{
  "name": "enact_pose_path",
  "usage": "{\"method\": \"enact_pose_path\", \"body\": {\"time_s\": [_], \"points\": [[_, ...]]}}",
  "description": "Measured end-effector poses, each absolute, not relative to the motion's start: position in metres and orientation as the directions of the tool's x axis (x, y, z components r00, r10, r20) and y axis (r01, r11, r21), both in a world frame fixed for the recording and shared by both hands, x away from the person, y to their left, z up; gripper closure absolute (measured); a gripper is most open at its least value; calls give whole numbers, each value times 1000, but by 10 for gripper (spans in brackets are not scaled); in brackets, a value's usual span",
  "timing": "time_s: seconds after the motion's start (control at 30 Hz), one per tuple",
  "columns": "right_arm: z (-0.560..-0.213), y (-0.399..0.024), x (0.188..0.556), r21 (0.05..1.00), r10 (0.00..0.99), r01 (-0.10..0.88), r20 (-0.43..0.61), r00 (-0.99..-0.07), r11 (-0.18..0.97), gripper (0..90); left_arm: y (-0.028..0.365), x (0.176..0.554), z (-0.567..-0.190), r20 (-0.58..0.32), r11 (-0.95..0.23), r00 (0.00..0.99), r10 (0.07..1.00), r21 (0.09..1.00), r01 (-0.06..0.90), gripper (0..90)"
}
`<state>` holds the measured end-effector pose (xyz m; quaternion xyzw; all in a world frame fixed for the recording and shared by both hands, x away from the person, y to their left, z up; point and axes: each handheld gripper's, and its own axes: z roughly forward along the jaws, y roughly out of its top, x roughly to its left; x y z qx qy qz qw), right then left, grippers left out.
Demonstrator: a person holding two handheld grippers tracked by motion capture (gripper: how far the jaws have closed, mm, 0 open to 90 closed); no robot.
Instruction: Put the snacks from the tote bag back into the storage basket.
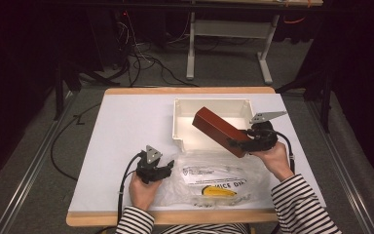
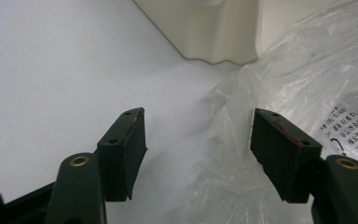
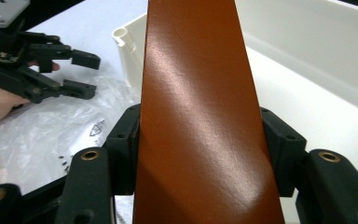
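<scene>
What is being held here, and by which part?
The right gripper clamps the brown box across its near end. The left gripper holds nothing.

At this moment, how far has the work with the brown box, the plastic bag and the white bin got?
Done: the brown box is out of the clear plastic bag, which lies flat at the near table edge. In hand: the right hand-held gripper clamps the box's near end, its far end tilted up over the white bin. Left: setting it down inside. The left hand-held gripper, jaws open, sits at the bag's edge, holding nothing.
</scene>
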<state>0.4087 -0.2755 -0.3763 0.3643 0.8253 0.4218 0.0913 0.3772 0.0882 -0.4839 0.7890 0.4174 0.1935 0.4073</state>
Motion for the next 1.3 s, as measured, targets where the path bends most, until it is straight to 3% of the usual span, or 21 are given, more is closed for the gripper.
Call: {"method": "enact_pose_path", "body": {"time_s": [0.73,1.3], "points": [[-379,-266,440,736,725,556,129,-677,388,429,89,377,-484,-35,-319,576,816,805,501,360],[-400,-262,464,699,757,589,105,-645,406,428,89,378,-484,-37,-316,574,818,805,503,359]]}}
